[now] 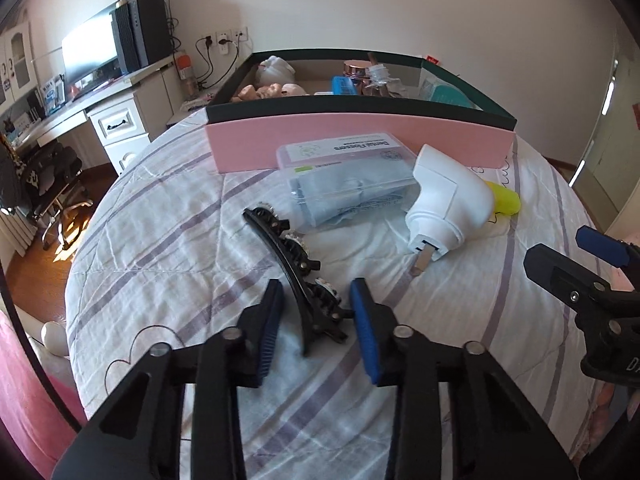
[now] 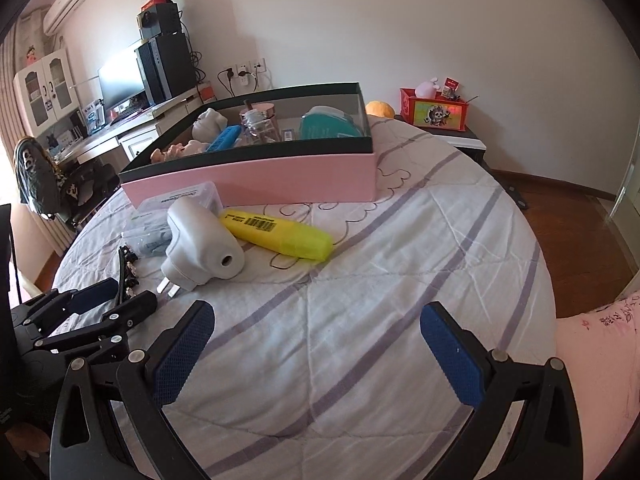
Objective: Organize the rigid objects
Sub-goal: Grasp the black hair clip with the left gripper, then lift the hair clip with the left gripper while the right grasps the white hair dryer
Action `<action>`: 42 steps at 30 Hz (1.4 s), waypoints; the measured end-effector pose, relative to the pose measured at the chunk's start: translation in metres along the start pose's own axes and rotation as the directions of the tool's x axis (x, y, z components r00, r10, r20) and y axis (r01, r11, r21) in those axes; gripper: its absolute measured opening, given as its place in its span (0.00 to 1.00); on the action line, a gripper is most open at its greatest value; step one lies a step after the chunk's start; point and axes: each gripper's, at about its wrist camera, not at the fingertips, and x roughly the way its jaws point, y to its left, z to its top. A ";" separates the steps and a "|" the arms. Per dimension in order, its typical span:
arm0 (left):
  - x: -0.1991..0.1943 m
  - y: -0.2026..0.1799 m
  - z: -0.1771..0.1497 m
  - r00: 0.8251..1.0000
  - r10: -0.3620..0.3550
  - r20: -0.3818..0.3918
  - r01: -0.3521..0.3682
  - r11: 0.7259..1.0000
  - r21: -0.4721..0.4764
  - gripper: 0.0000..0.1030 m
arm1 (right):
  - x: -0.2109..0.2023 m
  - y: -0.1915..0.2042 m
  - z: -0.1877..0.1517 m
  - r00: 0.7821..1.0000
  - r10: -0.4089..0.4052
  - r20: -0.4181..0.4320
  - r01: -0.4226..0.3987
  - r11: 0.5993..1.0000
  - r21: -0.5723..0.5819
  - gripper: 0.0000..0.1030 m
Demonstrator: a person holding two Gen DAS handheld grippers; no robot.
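Closest to me, my left tongs (image 1: 316,320) sit narrowed around the black hair clip (image 1: 298,268) on the bed (image 2: 360,320); whether the pads press it I cannot tell. Right tongs (image 2: 316,356) hang wide and empty over bare quilt. Beyond lie the white plug adapter (image 2: 204,240), yellow highlighter (image 2: 280,232) and floss case (image 1: 344,152), still unsorted. Farthest, the pink box (image 2: 260,176) is partly filled, with open room at its near wall.

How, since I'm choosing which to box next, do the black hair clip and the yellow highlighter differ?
The black hair clip is thin, curved and toothed; the yellow highlighter is chunky and smooth, with a barcode label. The clip sits gripped between the left claw's pads; the highlighter lies free, with neither claw on it. Both lie on the striped quilt, outside the pink box.
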 end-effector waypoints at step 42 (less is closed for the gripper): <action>-0.110 0.019 -0.004 0.956 -0.073 0.283 0.090 0.995 -0.048 0.20 | -0.051 0.055 0.013 0.977 0.171 0.126 -0.166 0.985 -0.055 0.63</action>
